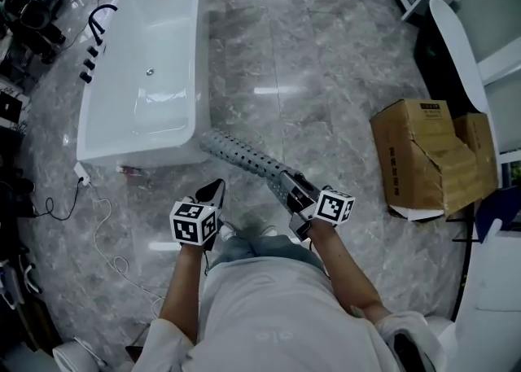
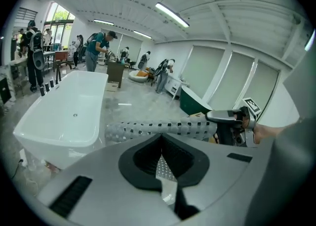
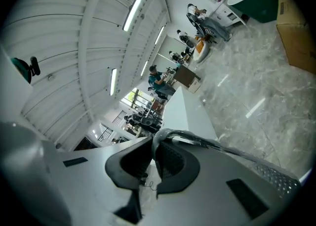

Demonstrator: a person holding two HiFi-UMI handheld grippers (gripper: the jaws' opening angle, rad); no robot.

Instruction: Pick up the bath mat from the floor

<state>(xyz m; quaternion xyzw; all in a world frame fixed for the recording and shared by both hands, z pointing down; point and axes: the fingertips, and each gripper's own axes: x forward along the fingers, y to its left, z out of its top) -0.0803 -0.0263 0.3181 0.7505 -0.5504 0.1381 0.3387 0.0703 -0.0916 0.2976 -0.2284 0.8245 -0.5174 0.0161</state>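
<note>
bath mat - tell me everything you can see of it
The bath mat is grey, rubbery-looking and dotted with rows of small holes. It is rolled into a tube and held off the floor, the right gripper shut on one end. Its free end points toward the bathtub; nothing else appears to touch it.

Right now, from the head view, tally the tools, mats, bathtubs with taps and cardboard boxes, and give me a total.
tools: 2 (left tool, right tool)
rolled mat: 1
bathtub with taps: 1
cardboard box: 1
total: 5
</note>
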